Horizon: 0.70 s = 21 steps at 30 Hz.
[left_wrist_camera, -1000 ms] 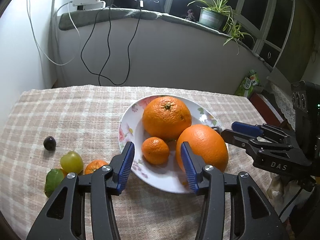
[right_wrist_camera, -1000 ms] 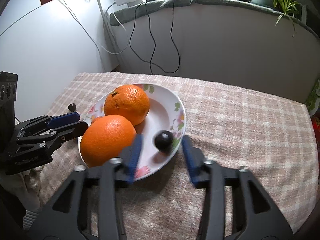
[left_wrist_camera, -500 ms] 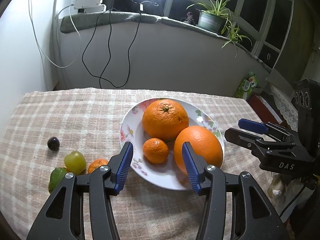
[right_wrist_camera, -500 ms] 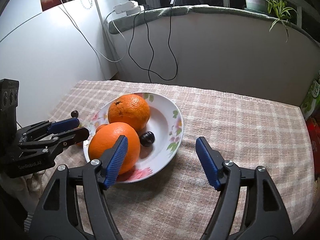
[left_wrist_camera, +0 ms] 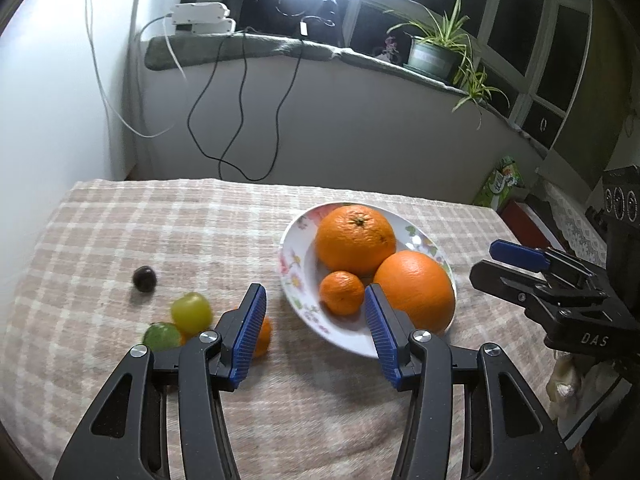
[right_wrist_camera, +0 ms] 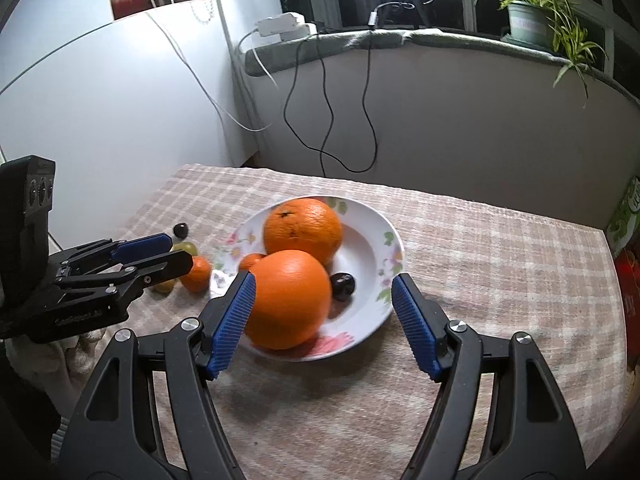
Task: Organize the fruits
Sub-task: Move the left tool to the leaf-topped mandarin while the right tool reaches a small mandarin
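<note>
1. The floral plate [right_wrist_camera: 390,240] sits mid-worktop on the checked tablecloth [left_wrist_camera: 160,232]. It holds two big oranges [left_wrist_camera: 355,240] [left_wrist_camera: 414,290], a small mandarin [left_wrist_camera: 341,293] and a dark plum [right_wrist_camera: 342,286] lying against the nearer orange.
2. Still loose on the cloth, left of the plate: a second dark plum [left_wrist_camera: 144,279], a yellow-green fruit [left_wrist_camera: 191,311], a green one [left_wrist_camera: 162,337] touching it, and another mandarin [left_wrist_camera: 262,336] half hidden behind a jaw.
3. The left gripper [left_wrist_camera: 316,334] has its jaws released and empty, poised above the cloth between the loose fruit and the plate.
4. The right gripper [right_wrist_camera: 324,320] is likewise spread wide with nothing held, framing the nearer orange and plum from above.
5. Handling, as a judgement: the loose fruits are light, round and liable to roll, and the plum's glossy skin looks slippery and easily bruised. Take each across its widest middle with gentle pressure.
6. The clustered fruits touch, so one jaw may nudge a neighbour away.
7. The plate looks ceramic; set fruit down low, not dropped.
</note>
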Each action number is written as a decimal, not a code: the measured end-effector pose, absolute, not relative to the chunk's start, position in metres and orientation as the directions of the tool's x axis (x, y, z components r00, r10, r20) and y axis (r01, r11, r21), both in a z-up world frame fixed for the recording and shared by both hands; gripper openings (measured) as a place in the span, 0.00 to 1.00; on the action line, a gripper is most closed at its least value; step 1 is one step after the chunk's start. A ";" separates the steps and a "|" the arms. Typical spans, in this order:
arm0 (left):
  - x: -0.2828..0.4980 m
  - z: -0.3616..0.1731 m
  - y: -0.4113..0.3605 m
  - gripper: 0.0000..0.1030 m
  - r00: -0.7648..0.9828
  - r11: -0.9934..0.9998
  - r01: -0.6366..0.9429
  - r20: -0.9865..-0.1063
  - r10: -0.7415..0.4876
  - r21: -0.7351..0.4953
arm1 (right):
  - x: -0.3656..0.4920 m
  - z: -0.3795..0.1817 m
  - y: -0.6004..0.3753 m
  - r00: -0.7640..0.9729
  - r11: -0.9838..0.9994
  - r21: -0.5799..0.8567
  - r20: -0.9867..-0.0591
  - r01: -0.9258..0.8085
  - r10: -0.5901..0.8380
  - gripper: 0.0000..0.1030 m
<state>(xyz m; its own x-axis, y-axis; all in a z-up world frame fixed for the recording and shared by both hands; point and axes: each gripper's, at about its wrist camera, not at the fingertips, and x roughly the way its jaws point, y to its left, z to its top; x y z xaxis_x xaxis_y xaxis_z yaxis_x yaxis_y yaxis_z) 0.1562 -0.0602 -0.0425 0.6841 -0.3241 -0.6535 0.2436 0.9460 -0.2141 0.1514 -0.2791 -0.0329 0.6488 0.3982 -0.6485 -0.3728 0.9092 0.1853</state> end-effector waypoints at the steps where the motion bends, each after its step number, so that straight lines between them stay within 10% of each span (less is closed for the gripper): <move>1: 0.154 -0.042 -0.058 0.49 0.687 0.947 0.239 -0.653 -0.320 -0.213 | 0.151 -0.032 -0.278 0.647 0.907 0.187 -0.647 -0.378 0.403 0.71; 21: 0.134 -0.055 0.049 0.49 0.714 0.953 0.058 -0.654 -0.248 -0.298 | 0.129 -0.032 -0.218 0.584 0.848 0.192 -0.649 -0.494 0.488 0.71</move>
